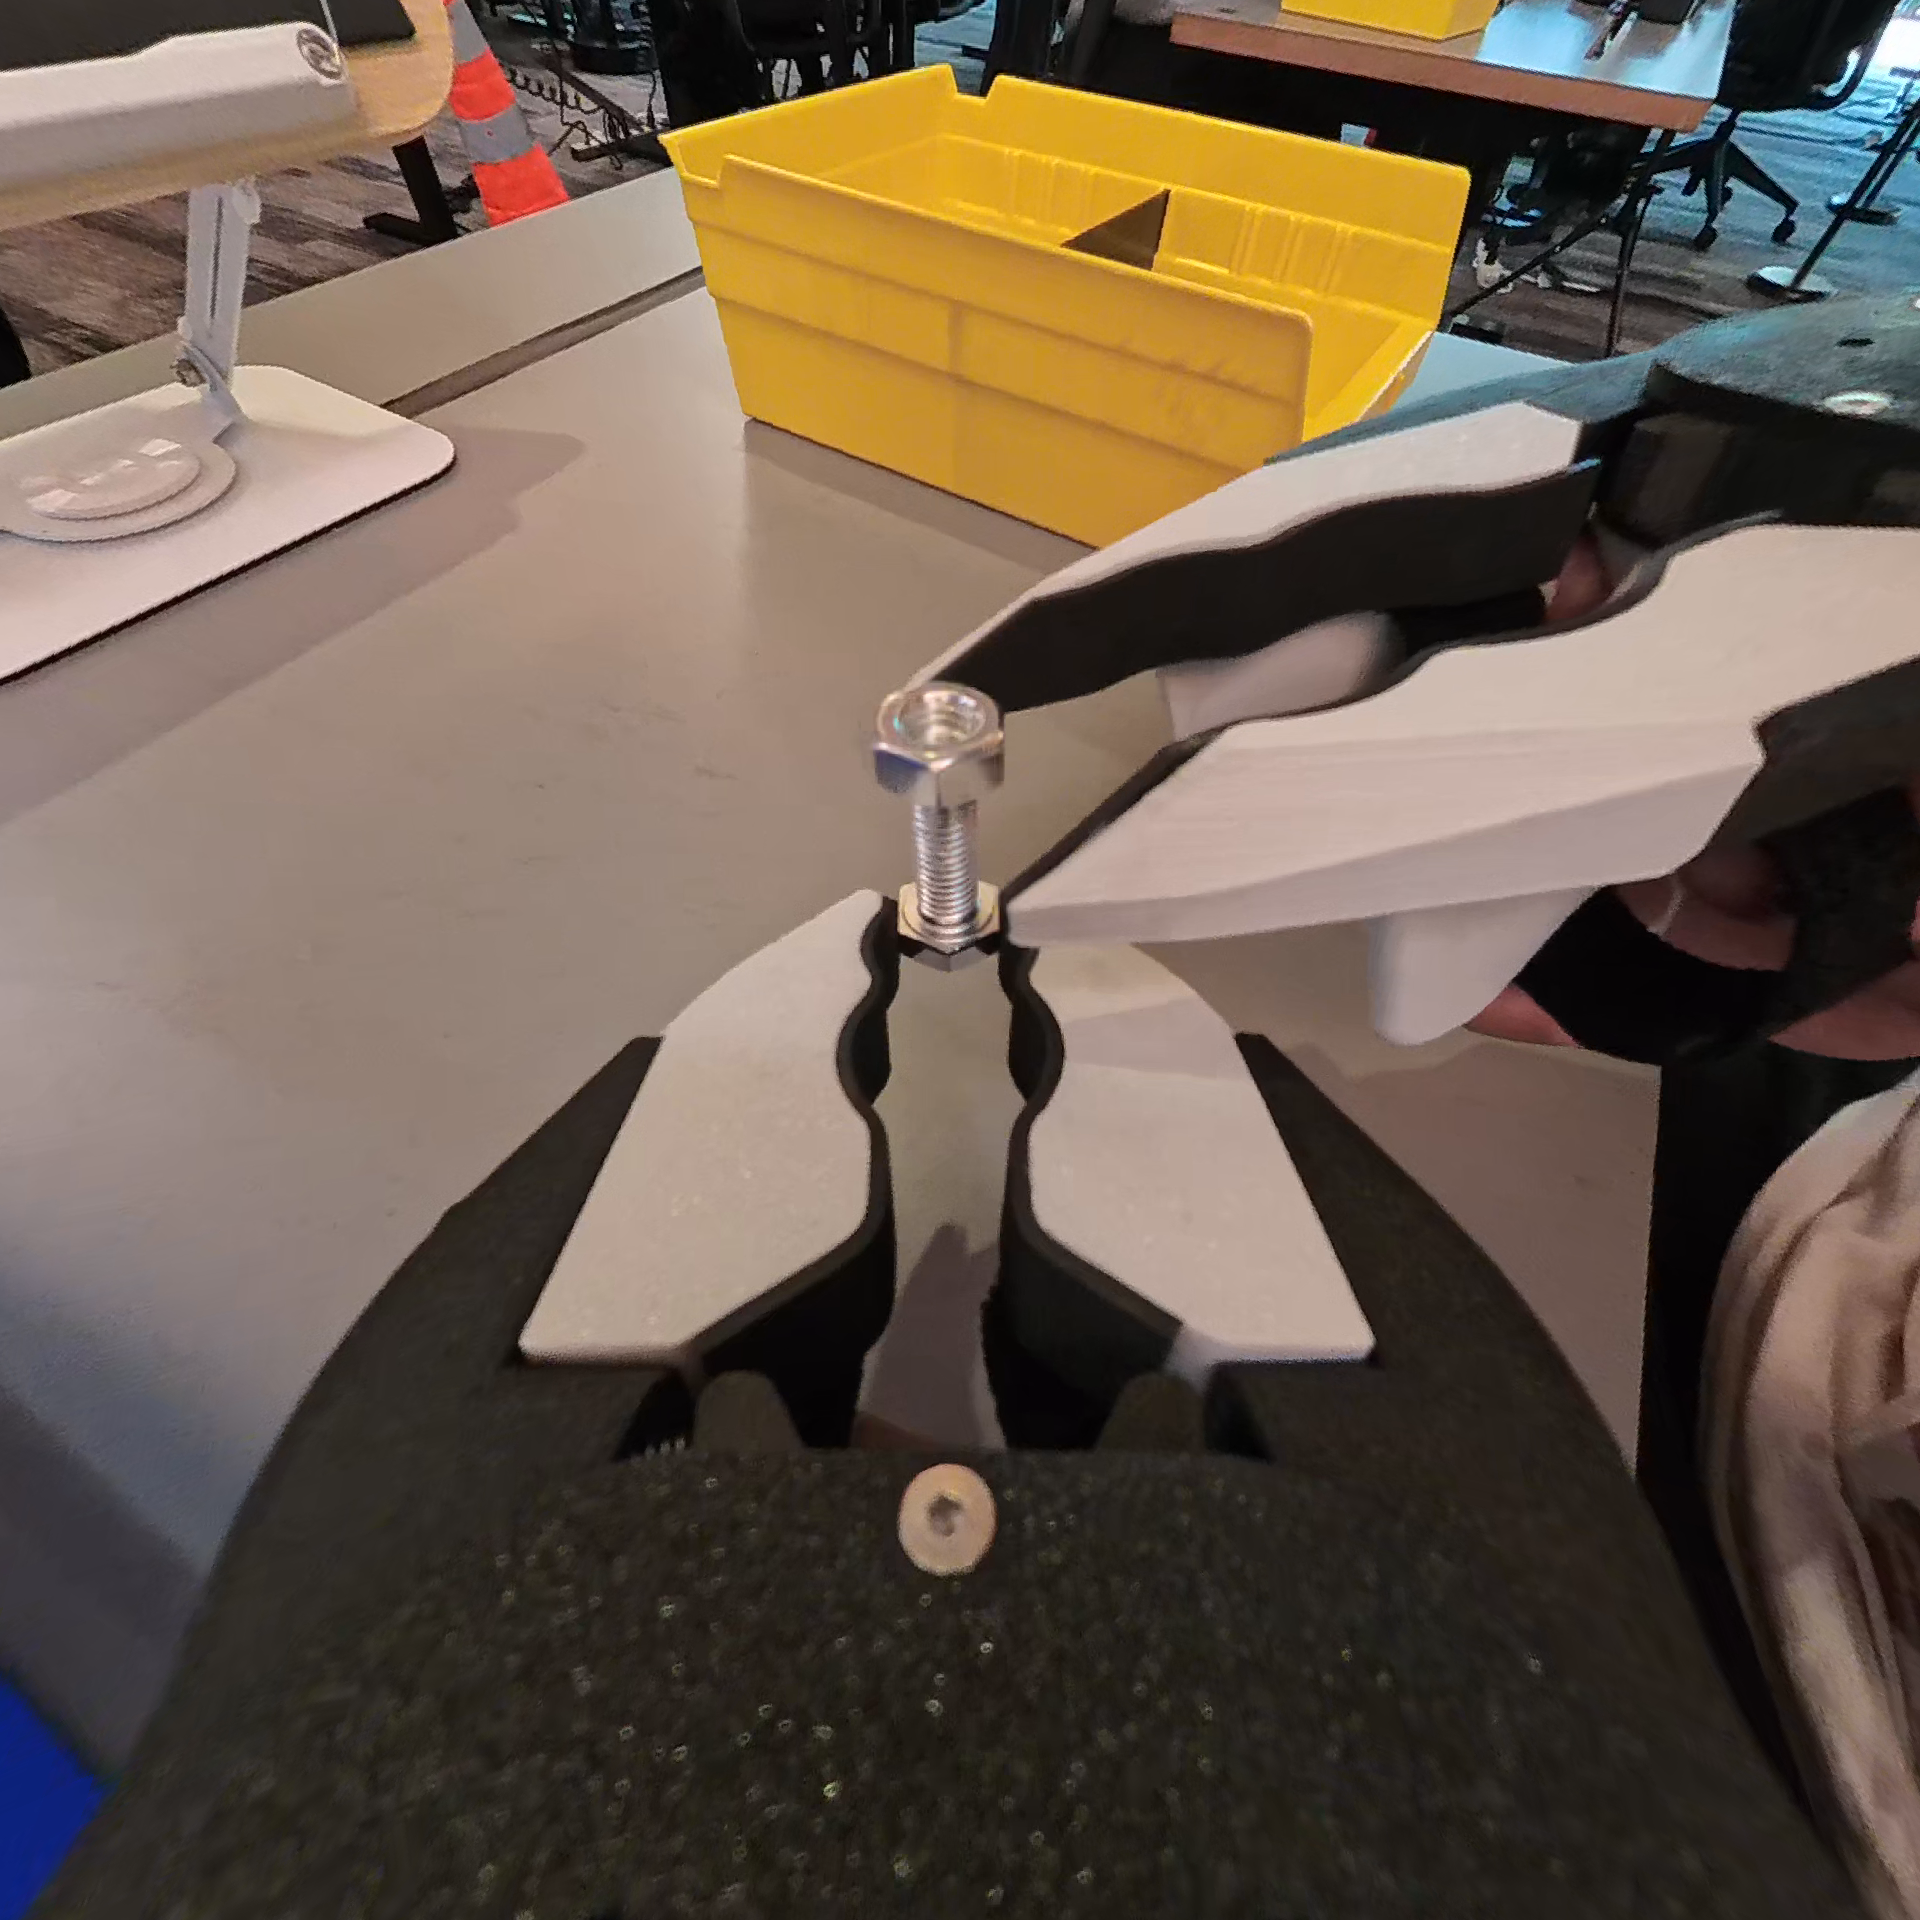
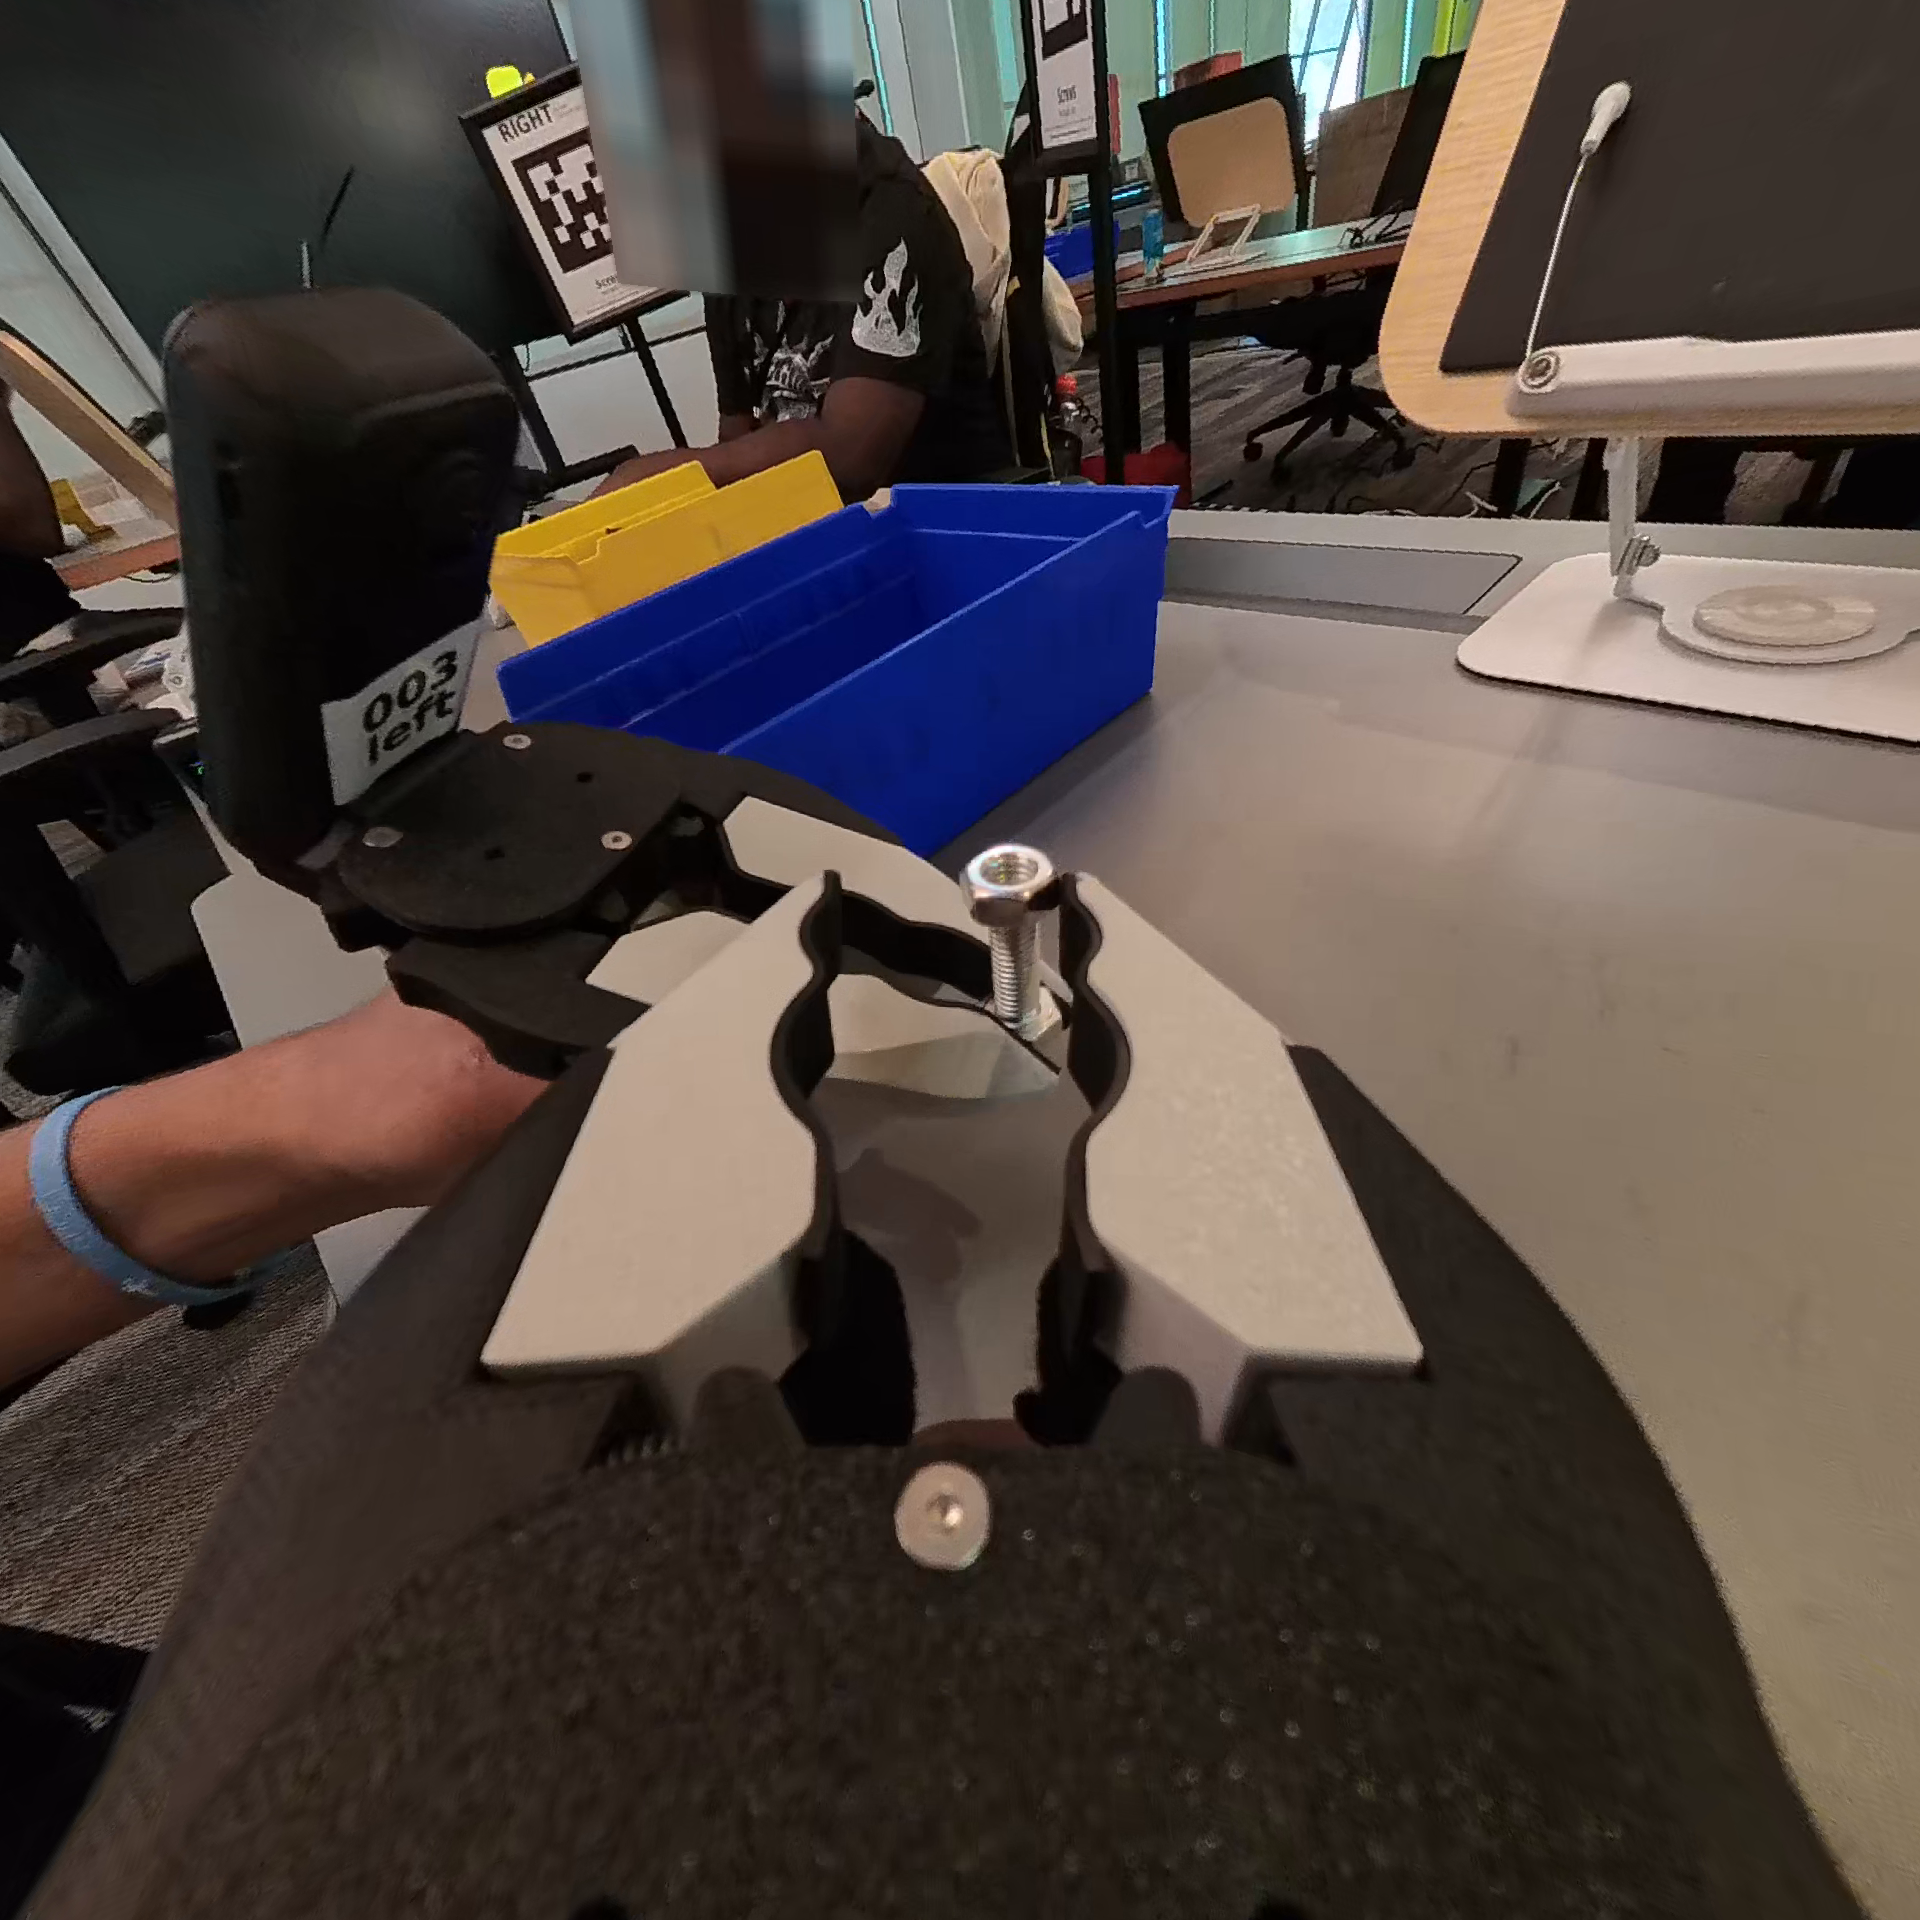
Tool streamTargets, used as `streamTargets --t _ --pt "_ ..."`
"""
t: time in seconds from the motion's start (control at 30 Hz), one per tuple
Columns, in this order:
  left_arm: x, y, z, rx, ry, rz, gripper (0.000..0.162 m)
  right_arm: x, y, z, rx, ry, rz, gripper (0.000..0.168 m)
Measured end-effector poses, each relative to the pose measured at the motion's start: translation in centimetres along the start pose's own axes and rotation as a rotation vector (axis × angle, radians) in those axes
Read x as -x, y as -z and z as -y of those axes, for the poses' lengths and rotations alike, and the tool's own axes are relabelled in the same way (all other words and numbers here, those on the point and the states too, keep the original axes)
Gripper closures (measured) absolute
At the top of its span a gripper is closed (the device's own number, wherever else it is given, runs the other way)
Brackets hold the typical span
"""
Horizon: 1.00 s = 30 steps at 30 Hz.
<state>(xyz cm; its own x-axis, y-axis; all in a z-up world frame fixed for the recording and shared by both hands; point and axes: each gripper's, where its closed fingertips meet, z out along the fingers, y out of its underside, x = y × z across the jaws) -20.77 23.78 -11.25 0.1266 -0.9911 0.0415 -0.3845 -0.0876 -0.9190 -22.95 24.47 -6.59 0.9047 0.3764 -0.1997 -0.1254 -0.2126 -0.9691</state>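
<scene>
A silver threaded steel bolt (image 1: 943,873) stands upright, head pinched in the left gripper (image 1: 943,935) fingers above the grey worktop (image 1: 520,831). A silver hex nut (image 1: 938,740) sits atop it, between the spread right gripper (image 2: 951,914) fingers, one tip touching. A yellow plastic bin (image 1: 1039,343) lies behind.

Bolt (image 1: 943,871) upright on table (image 1: 468,831), bin (image 1: 1029,343) behind it

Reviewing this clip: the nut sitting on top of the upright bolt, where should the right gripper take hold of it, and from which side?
Grip the nut across two opposite flat sides, coming in level from the side. The bolt stands upright with its head pinched in the left gripper, so the nut's flats face outward. The right gripper stands open with one finger beside the nut.
</scene>
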Motion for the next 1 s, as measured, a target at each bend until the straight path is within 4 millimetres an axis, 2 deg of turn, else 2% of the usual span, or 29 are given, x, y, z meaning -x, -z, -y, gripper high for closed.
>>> streamTargets --t 0.03,0.6,0.7,0.77,0.87,1.0 --pt "-0.1 0.0 0.0 0.002 -0.002 -0.001 0.144 0.0 0.0 0.0 0.002 -0.002 0.002 0.128" --pt "-1.3 -0.2 -0.1 0.007 -0.003 -0.071 0.144 0.1 0.2 -0.2 0.03 0.059 0.051 0.15" --pt "-2.2 0.6 0.1 -0.014 0.017 -0.173 0.144 1.0 0.6 0.1 0.043 0.062 0.201 0.151" --pt "-2.9 1.2 0.3 -0.028 0.04 -0.254 0.144 1.3 1.2 0.3 0.078 -0.011 0.33 0.151" --pt "-4.6 2.2 1.1 -0.071 0.079 -0.393 0.144 2.0 2.8 1.0 0.098 -0.138 0.562 0.151" --pt "-7.0 4.0 2.6 -0.136 0.191 -0.631 0.144 2.9 5.3 2.1 0.105 -0.223 0.801 0.152"
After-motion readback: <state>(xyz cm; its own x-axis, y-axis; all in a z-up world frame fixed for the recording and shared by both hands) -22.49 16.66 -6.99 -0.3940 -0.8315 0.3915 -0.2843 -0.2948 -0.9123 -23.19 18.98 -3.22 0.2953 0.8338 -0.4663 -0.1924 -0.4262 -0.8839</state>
